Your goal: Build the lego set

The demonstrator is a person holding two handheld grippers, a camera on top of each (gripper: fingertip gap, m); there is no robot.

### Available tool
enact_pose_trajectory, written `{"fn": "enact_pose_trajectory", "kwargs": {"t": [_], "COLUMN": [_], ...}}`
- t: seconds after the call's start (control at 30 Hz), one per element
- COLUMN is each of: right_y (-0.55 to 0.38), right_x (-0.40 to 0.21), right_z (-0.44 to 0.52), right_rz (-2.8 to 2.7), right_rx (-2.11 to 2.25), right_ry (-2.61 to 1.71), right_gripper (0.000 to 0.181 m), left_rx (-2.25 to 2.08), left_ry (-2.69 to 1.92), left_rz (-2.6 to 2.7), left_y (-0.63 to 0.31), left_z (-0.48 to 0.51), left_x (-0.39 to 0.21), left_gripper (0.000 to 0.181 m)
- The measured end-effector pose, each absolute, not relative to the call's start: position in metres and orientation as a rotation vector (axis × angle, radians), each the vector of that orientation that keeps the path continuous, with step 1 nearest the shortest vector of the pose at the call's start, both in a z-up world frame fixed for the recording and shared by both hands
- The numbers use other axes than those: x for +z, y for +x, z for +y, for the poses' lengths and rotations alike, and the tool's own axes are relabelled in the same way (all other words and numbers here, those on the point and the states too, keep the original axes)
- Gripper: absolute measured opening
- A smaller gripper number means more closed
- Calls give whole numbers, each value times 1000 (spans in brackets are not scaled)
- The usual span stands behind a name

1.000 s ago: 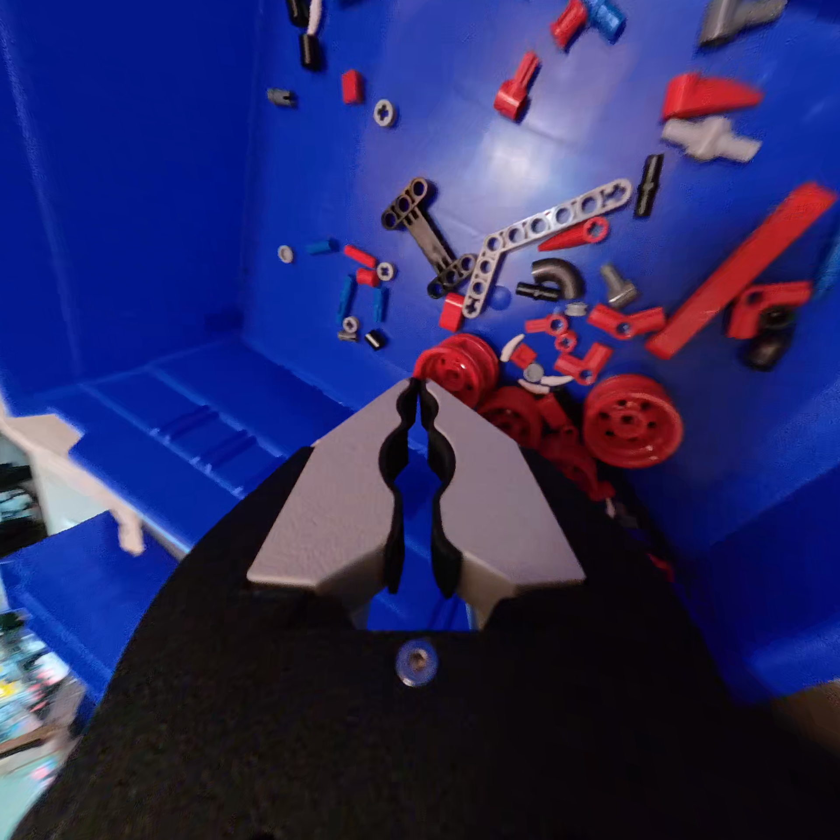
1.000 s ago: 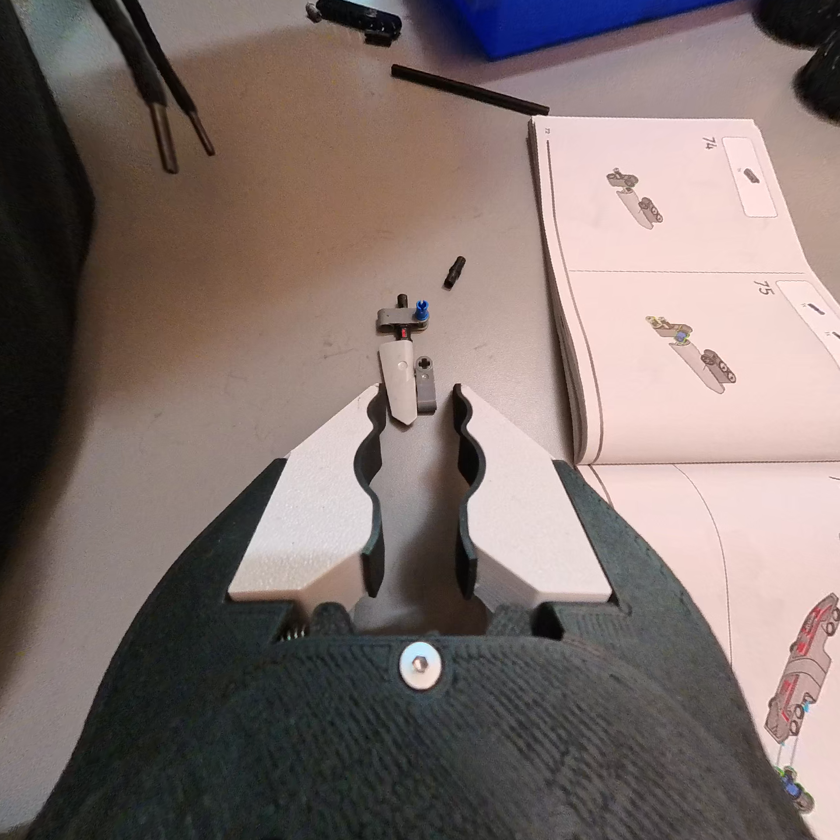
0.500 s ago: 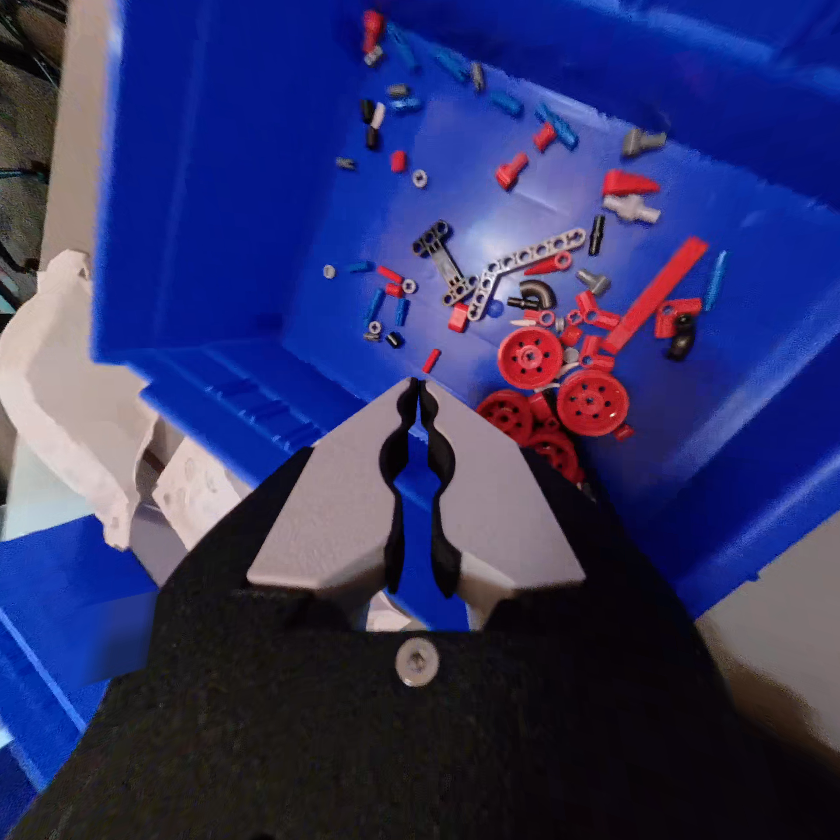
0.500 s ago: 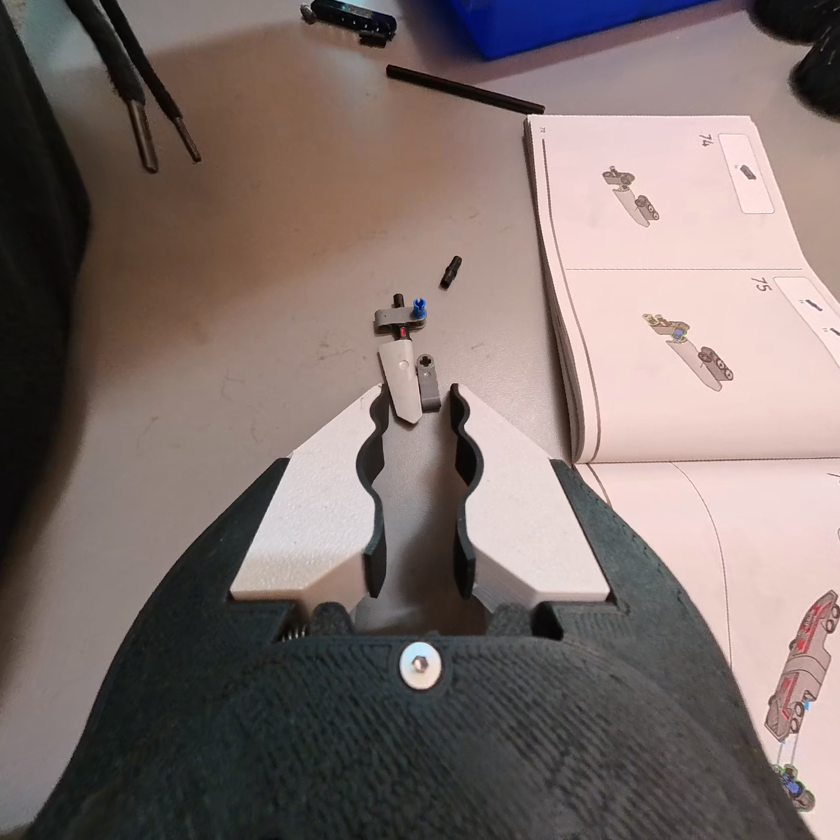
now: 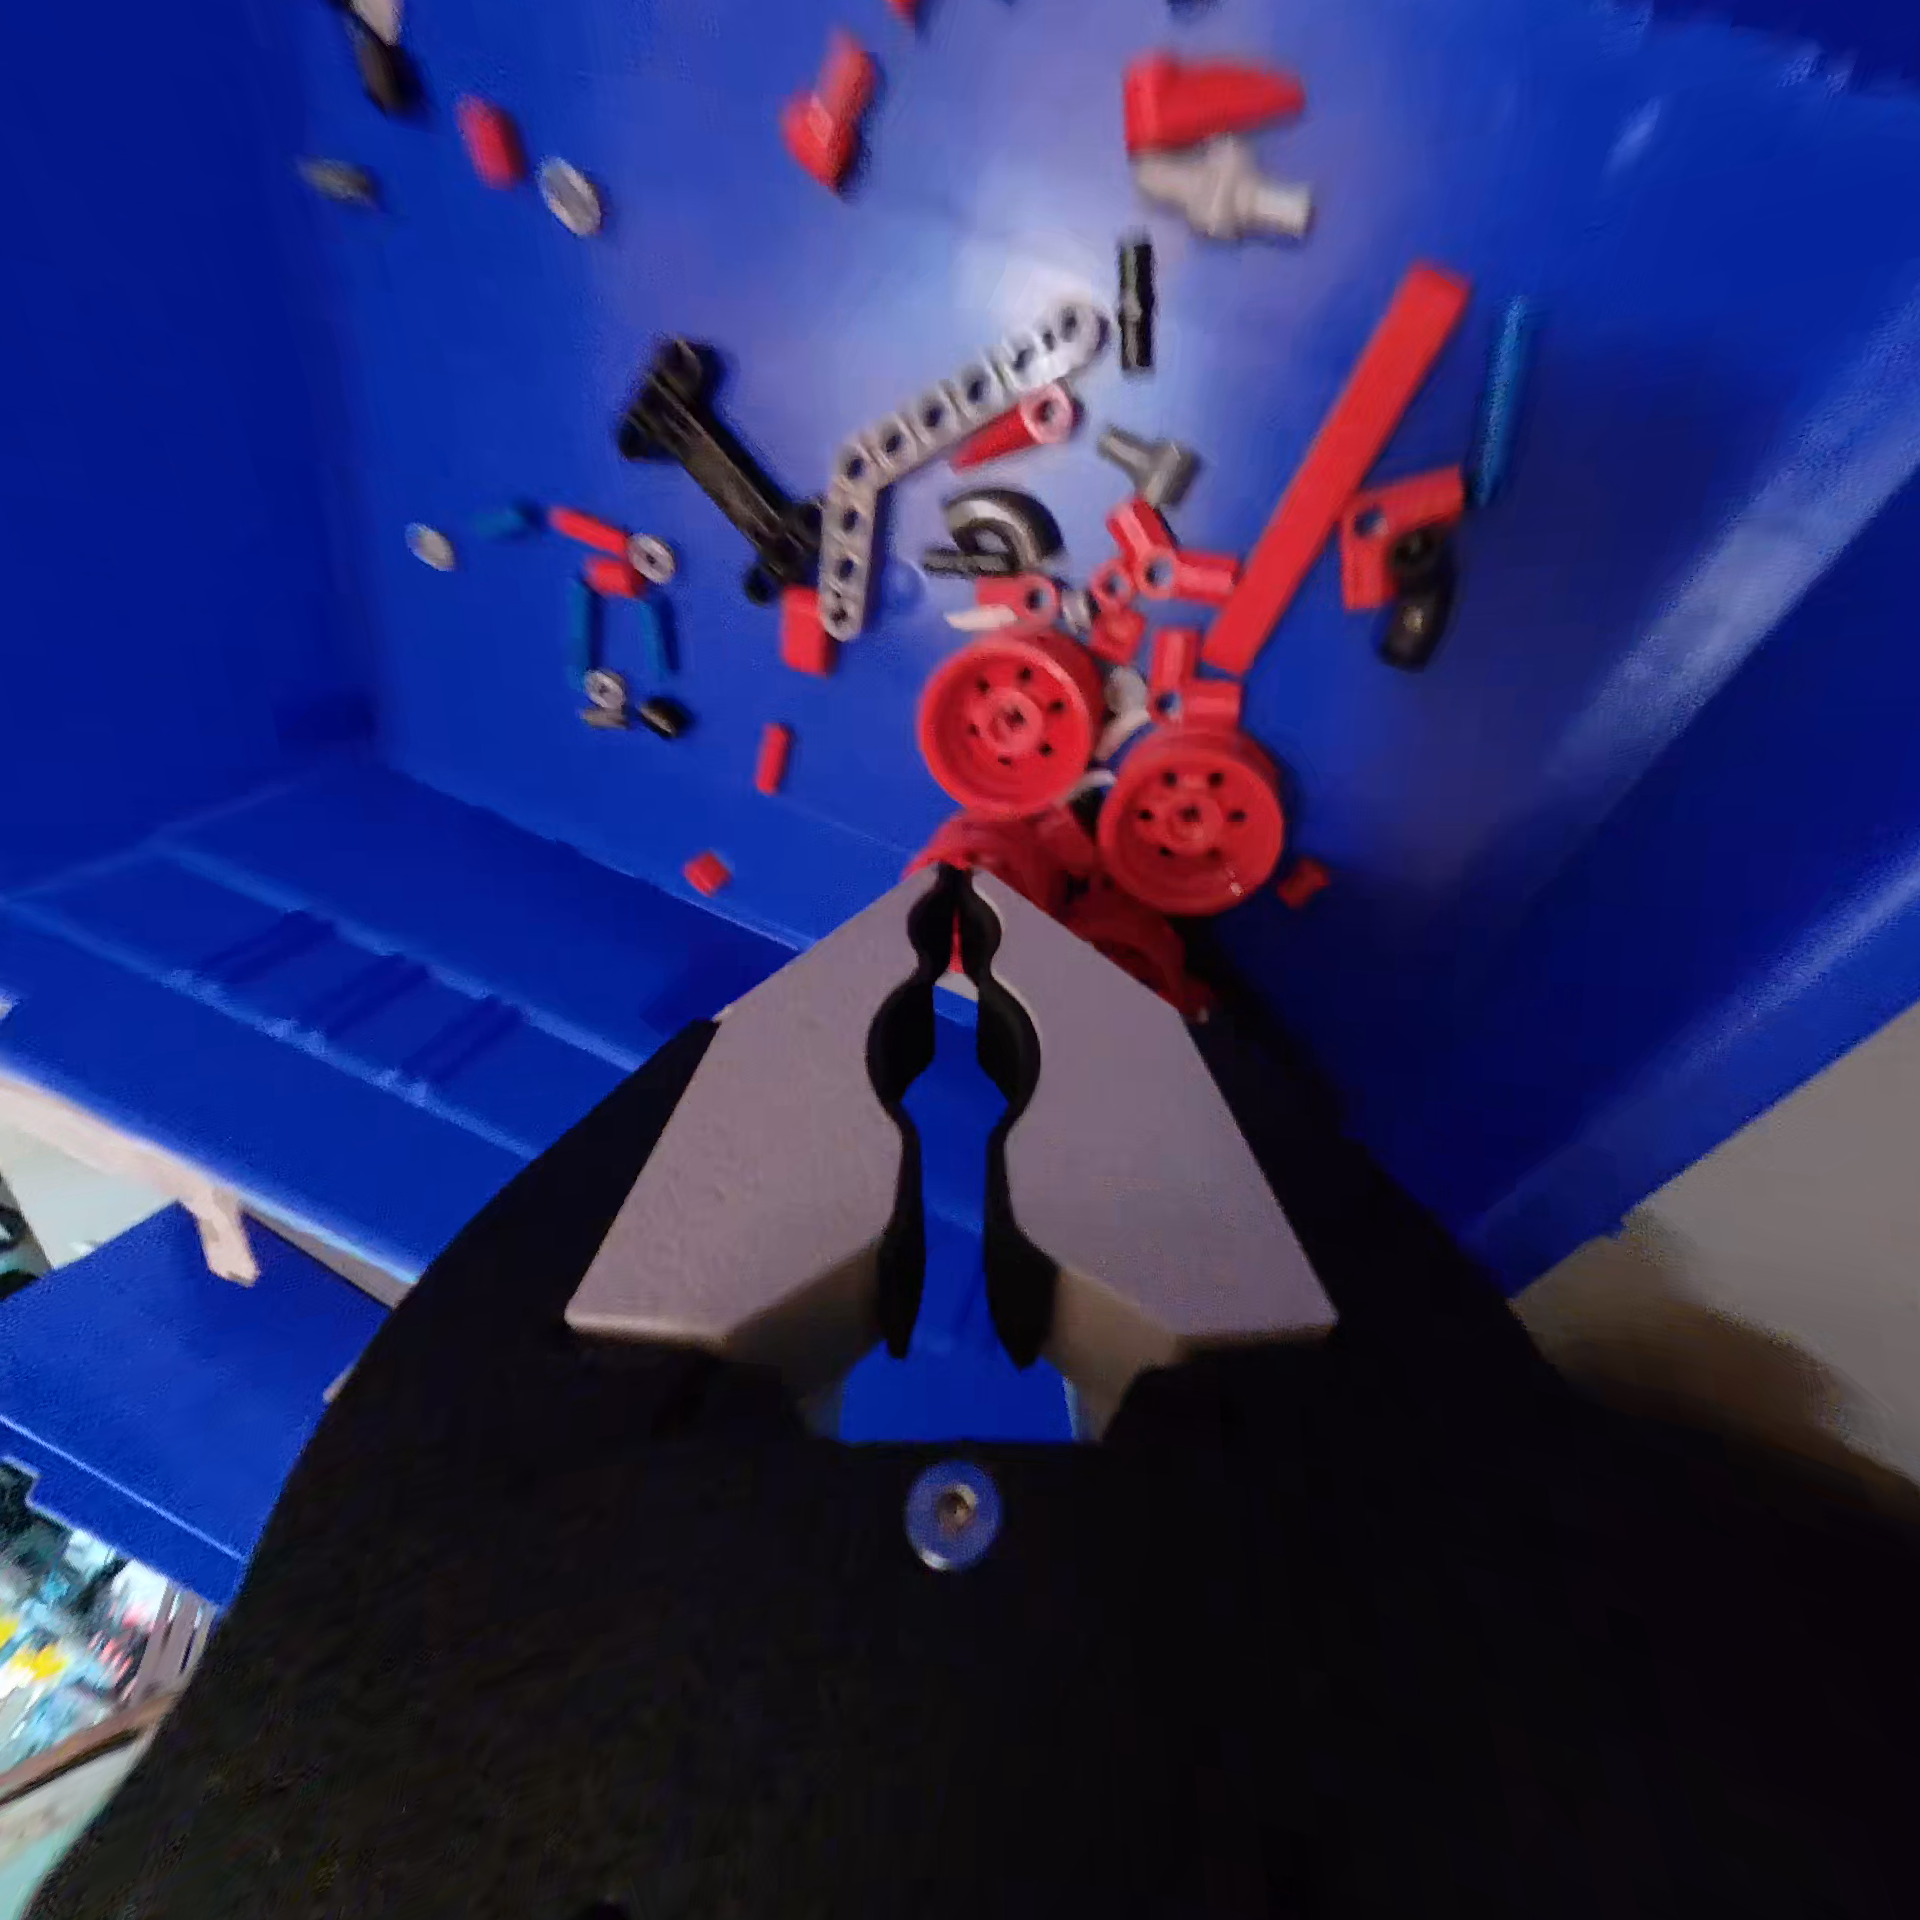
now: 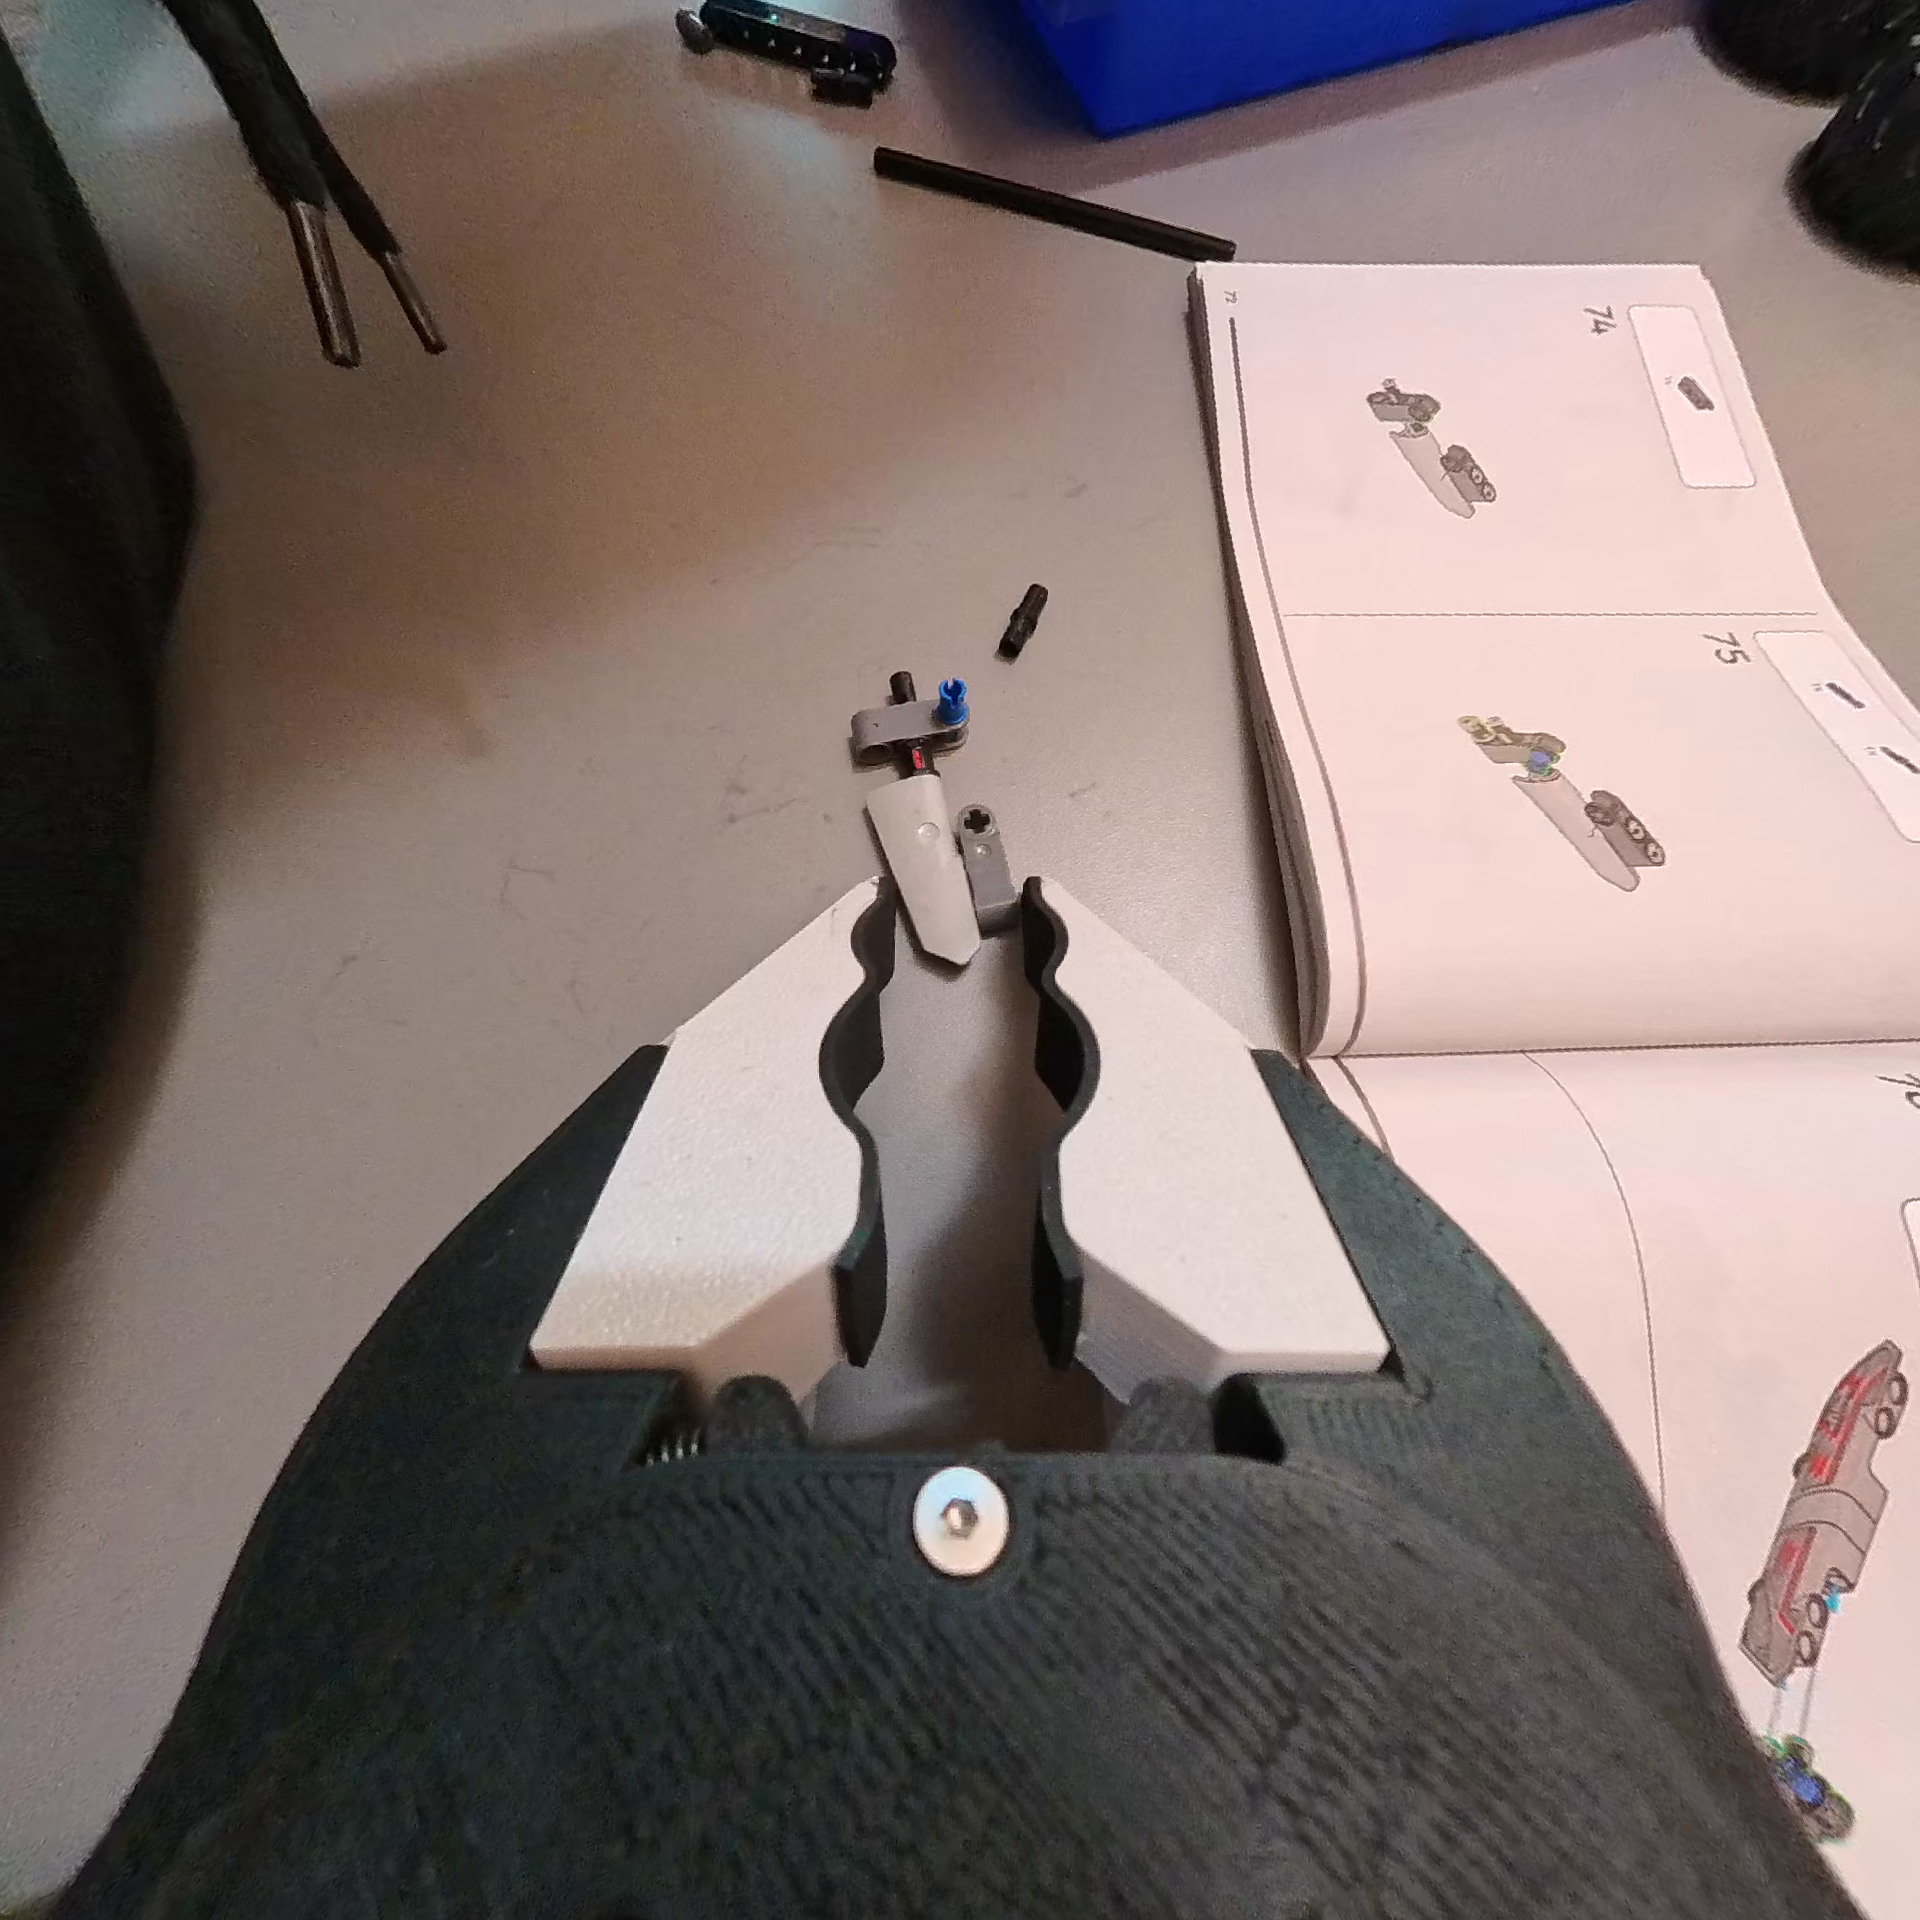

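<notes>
Your left gripper (image 5: 957, 883) is clenched, empty, over the blue bin (image 5: 208, 416); red wheels (image 5: 1013, 722) at 1 o'clock. Your right gripper (image 6: 951, 899) (jaws released) flanks the grey assembly (image 6: 925, 847) on the table (image 6: 623, 468); instruction booklet (image 6: 1507, 644) at 2 o'clock.

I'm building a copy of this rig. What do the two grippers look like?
Both match: the left gripper and right gripper each have two pale grey wedge-shaped fingers lined with wavy black pads, set in a black textured body with one silver screw at its centre.
</notes>
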State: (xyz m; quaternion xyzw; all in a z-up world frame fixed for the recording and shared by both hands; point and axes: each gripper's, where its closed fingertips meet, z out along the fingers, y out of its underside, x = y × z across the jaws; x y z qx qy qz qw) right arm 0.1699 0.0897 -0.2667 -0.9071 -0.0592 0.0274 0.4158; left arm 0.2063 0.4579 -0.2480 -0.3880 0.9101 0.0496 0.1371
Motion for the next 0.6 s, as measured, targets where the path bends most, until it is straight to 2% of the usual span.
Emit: {"fn": "enact_pose_trajectory", "kwargs": {"t": [0.13, 0.47, 0.6], "right_y": [170, 170, 170], "right_x": [-267, -267, -267], "right_z": [90, 90, 89], "right_rz": [-144, -142, -143], "right_rx": [76, 74, 72], "right_ry": [-2279, -2279, -2279], "right_gripper": [23, 22, 22], "left_rx": [361, 32, -61], "left_ry": [-1080, -952, -1076], "left_rz": [2672, 2748, 2596], "left_y": [192, 200, 215], "left_z": [466, 409, 428], "left_x": [-258, -258, -236], "left_gripper": [0, 0, 0]}}
